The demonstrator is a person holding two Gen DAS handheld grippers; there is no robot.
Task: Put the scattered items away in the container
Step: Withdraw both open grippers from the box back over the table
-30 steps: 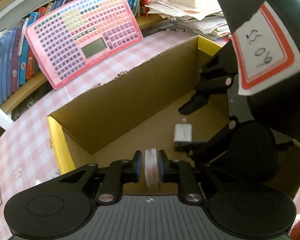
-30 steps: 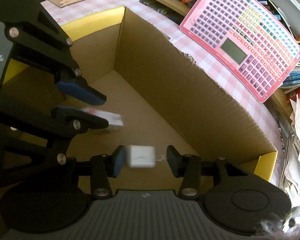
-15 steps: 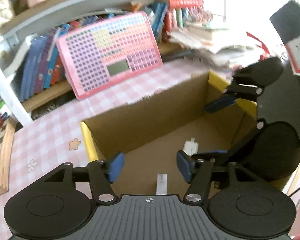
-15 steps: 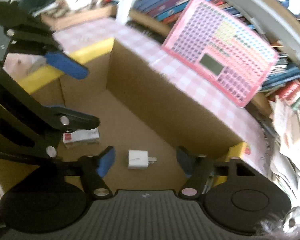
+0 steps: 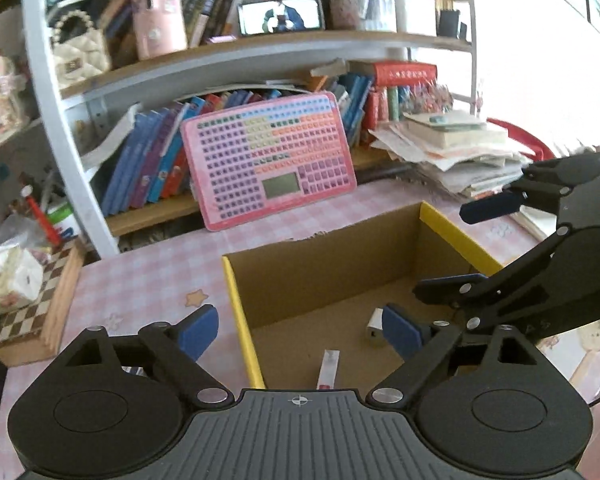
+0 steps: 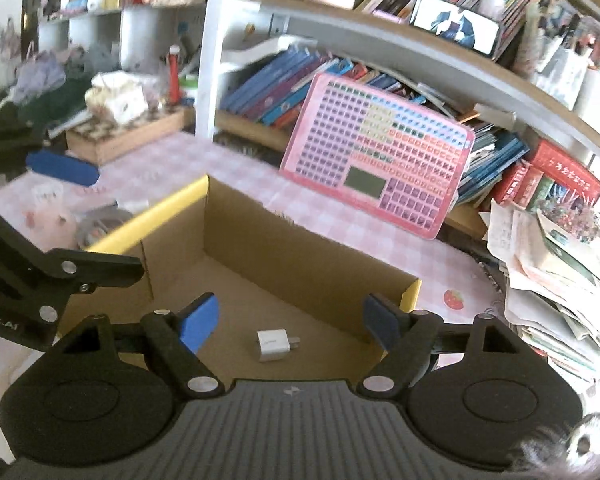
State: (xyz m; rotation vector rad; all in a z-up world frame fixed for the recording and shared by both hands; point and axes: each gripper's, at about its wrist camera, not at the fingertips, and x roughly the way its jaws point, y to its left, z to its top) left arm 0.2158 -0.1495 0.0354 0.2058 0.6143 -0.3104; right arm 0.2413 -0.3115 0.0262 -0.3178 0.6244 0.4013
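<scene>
1. Now both tools hang above the open brown cardboard box with yellow-edged flaps (image 5: 456, 232), apparently placed for dropping items in.
2. Left gripper (image 5: 300, 332): blue-padded tongs spread wide, nothing between them. It sits over the box's near-left corner.
3. Right gripper (image 6: 292, 320): tongs likewise spread and empty, poised over the box interior.
4. Small white plug-in charger cube (image 6: 274, 345) lies on the box floor, prongs pointing right, directly under the right tool's gap; it looks dropped there, not held.
5. Slim white packet with red end (image 5: 329, 369) lies flat on the floor near the left tool's base, also free.
6. Outside on the pink checked tablecloth (image 6: 236, 168), left of the box, sit a grey roll and small bits (image 6: 100, 220), blurred; likely still to collect.
7. Pink button-grid learning tablet (image 5: 268, 160) leans against the bookshelf, well apart from the box.
</scene>
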